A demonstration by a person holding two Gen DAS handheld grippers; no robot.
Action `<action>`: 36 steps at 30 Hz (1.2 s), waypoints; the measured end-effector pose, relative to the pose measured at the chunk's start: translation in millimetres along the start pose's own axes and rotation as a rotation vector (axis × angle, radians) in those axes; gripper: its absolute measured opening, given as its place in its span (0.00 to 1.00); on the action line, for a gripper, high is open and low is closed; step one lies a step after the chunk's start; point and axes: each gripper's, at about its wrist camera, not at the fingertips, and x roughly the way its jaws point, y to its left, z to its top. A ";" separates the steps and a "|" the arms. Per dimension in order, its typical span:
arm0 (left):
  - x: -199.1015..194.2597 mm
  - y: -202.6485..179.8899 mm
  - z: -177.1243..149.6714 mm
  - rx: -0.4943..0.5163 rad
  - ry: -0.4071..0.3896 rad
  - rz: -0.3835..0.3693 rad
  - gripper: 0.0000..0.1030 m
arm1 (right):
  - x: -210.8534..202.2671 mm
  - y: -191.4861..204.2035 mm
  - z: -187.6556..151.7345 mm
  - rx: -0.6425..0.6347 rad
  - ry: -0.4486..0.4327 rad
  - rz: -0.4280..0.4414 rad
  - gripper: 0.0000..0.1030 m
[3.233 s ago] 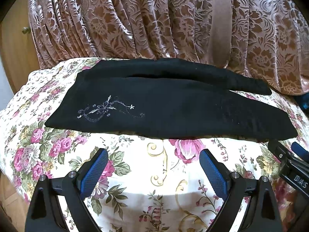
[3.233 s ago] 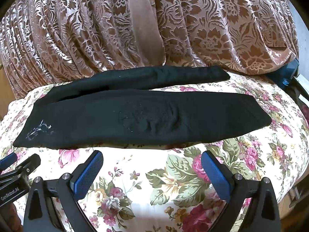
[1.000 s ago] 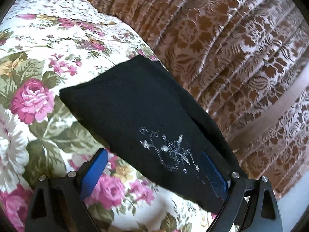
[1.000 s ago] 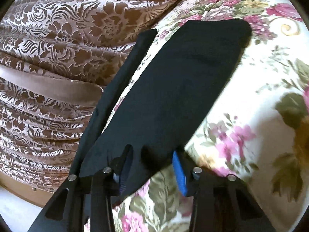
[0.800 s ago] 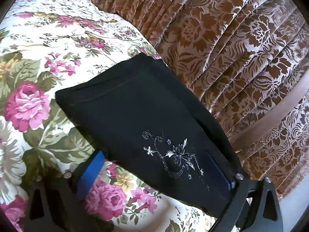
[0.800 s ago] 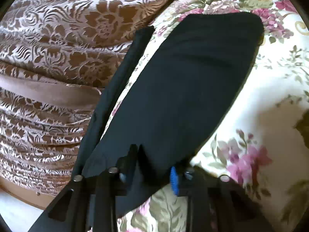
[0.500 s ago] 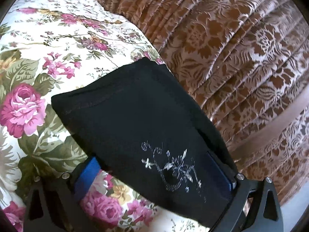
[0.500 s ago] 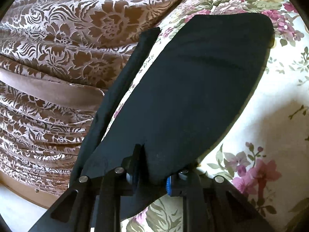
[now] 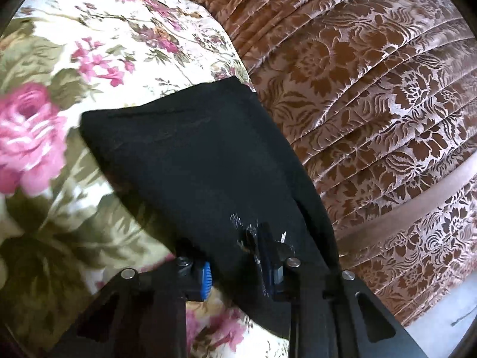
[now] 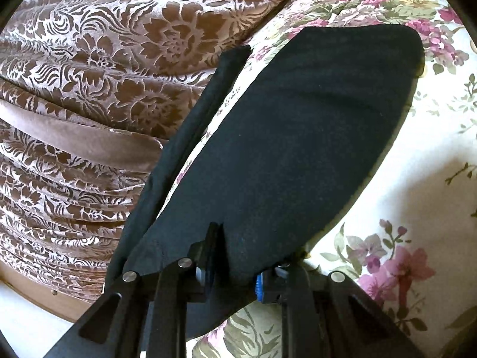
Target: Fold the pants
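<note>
No text, label, brand or number can be read in either view; the only marking is a pale embroidered flourish (image 9: pixel 256 232) on the black pants (image 9: pixel 193 161), at six o'clock, and it forms no letters

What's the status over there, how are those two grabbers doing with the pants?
Left gripper closing on the black pants, fabric between jaws. Right gripper shut on the other end. Nothing in the way.
</note>
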 end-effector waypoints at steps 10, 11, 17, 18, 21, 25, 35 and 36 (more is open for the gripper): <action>8.7 -3.6 -1.8 0.058 0.017 0.045 0.07 | 4.2 3.7 0.6 -0.031 -0.005 -0.056 0.10; 6.9 -6.6 -2.1 0.071 0.016 0.055 0.06 | 3.7 6.5 -0.2 -0.045 -0.011 -0.070 0.09; -26.5 -33.2 1.2 0.168 -0.023 0.019 0.06 | -16.7 29.8 -2.7 -0.147 -0.095 -0.117 0.07; -32.8 -38.0 1.5 0.184 -0.028 0.009 0.06 | -22.1 34.9 -2.5 -0.173 -0.114 -0.116 0.07; -56.0 -43.8 -0.7 0.212 -0.034 -0.022 0.06 | -45.2 49.1 -2.3 -0.232 -0.171 -0.092 0.07; -81.0 -35.7 -6.6 0.211 -0.013 -0.021 0.06 | -72.4 50.3 -2.5 -0.222 -0.161 -0.055 0.07; -98.6 0.1 -50.6 0.198 0.049 0.072 0.06 | -88.6 7.6 -28.7 -0.155 -0.057 -0.131 0.08; -96.4 3.3 -51.4 0.190 0.052 0.070 0.06 | -84.8 1.5 -30.9 -0.139 -0.042 -0.143 0.09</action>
